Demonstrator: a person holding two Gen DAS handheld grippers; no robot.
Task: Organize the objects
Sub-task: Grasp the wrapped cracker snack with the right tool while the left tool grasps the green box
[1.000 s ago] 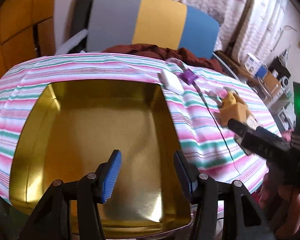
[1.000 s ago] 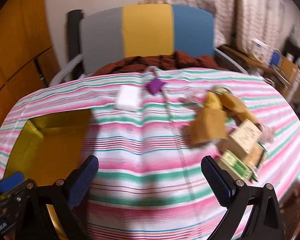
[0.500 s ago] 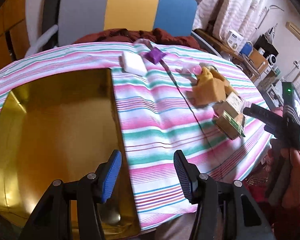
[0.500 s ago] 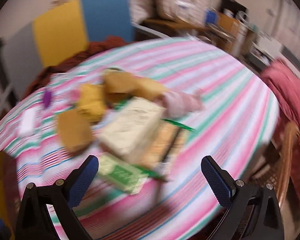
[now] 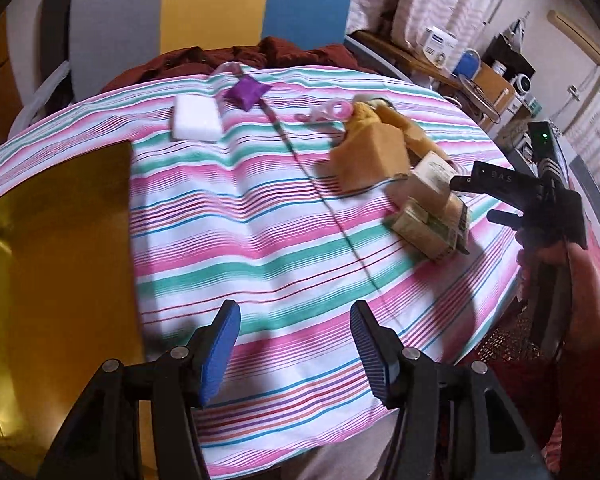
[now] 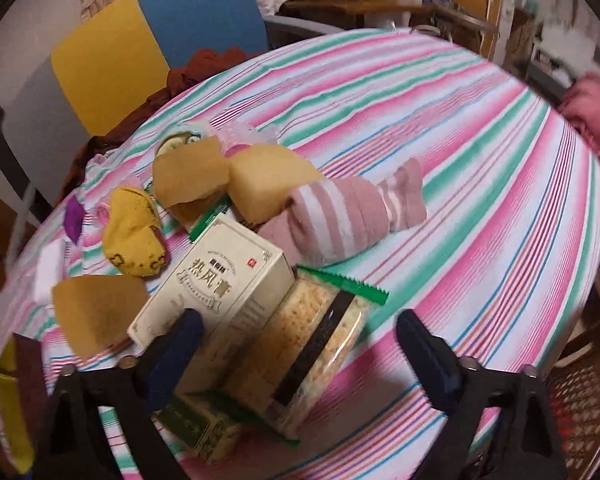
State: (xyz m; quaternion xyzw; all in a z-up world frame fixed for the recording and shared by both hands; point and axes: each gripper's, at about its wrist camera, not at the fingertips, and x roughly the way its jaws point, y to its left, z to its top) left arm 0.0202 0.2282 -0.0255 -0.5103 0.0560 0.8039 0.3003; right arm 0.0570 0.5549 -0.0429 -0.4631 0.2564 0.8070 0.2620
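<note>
A pile of objects lies on the striped tablecloth [image 5: 260, 232]: a cream box with Chinese print [image 6: 220, 280], a clear snack pack [image 6: 316, 344], a green packet [image 6: 196, 424], a pink striped sock [image 6: 348, 212], a yellow pouch [image 6: 134, 236] and tan sponges [image 6: 188, 174]. My right gripper [image 6: 304, 356] is open, its fingers straddling the box and snack pack; it also shows in the left wrist view [image 5: 496, 196]. My left gripper [image 5: 296, 344] is open and empty above the cloth. A gold tray [image 5: 56, 240] sits at the left.
A white block [image 5: 196, 118] and a purple pouch [image 5: 246, 92] lie at the far side. A grey, yellow and blue chair [image 5: 204, 4] with dark red cloth [image 5: 260, 54] stands behind the table. Cluttered shelves [image 5: 480, 68] are at the right.
My left gripper has swung right, off the gold tray and over the cloth. My right gripper has moved right and down onto the pile, now straddling the box and snack pack.
</note>
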